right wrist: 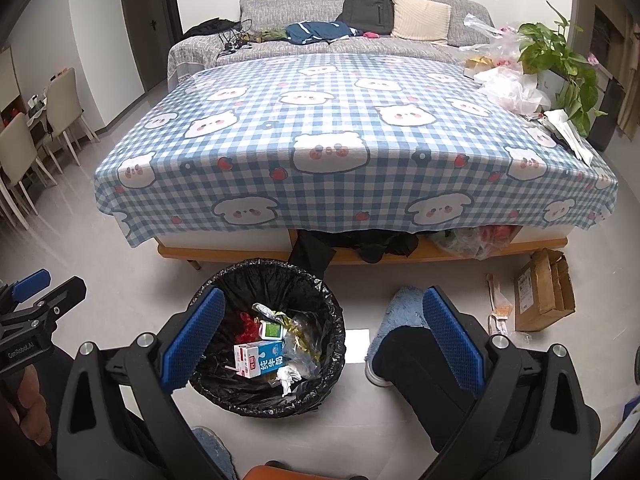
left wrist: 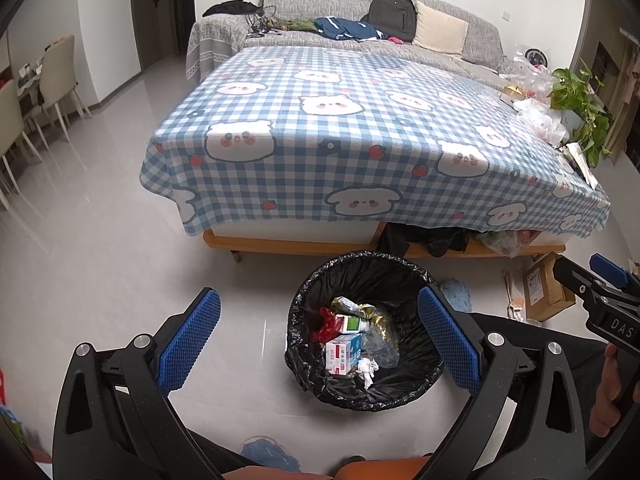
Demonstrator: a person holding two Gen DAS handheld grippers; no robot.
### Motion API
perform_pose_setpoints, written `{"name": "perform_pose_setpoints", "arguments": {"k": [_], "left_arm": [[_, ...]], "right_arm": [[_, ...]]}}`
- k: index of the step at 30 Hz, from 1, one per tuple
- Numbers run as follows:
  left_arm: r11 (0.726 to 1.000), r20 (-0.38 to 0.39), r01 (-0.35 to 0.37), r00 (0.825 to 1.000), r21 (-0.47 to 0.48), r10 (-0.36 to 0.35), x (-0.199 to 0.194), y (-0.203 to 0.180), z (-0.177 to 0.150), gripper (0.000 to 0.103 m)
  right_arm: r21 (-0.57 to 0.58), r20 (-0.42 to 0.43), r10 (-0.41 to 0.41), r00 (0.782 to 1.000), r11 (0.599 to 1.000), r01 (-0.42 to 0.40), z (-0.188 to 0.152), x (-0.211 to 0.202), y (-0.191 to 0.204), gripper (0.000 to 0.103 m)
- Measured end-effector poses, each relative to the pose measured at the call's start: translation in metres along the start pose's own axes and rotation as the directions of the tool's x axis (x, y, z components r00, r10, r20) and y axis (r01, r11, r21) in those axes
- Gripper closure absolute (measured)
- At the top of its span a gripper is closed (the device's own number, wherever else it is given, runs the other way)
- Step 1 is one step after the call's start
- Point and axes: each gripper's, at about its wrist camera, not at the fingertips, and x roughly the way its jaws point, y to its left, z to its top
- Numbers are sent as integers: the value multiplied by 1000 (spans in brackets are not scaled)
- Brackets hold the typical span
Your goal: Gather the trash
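Both claws are spread wide with nothing between their pads: the left claw (left wrist: 318,338) hangs over the bin (left wrist: 298,364), the right claw (right wrist: 320,340) just to the bin's (right wrist: 336,344) 3 o'clock side, above a slippered foot (right wrist: 396,312).

The bin stands on the floor, near the table's front edge, at 6 o'clock from the table (right wrist: 352,128). Bare floor opens at the bin's 9 o'clock, out toward the chairs (right wrist: 66,100); at 3 o'clock the room is tighter, with one cardboard box (right wrist: 540,296) and a wrapper (right wrist: 498,304) lying on the floor. The checked cloth (left wrist: 340,136) overhangs the table's front edge, and dark clothes (right wrist: 372,248) spill from the shelf beneath it.

One bin, black-lined, mouth upward. Inside it: one milk carton (right wrist: 260,358) lying flat, its long axis running 9 to 3 o'clock in the right view; one small green-labelled box (right wrist: 272,330); one red wrapper (right wrist: 246,326); one crumpled tissue (right wrist: 289,378); some gold foil (right wrist: 296,334) and a clear plastic piece, not countable.

On the table's 3 o'clock edge sit plastic bags (right wrist: 512,88) and one plant (right wrist: 560,56).
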Motion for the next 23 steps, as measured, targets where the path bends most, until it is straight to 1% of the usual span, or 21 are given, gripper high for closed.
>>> {"name": "perform_pose_setpoints", "arguments": {"k": [23], "left_arm": [[1000,-5,4,1000,20,-4,1,-5,-2,6]], "right_arm": [[-9,-5,17,1000,1000,-17,-2,3,3,8]]}}
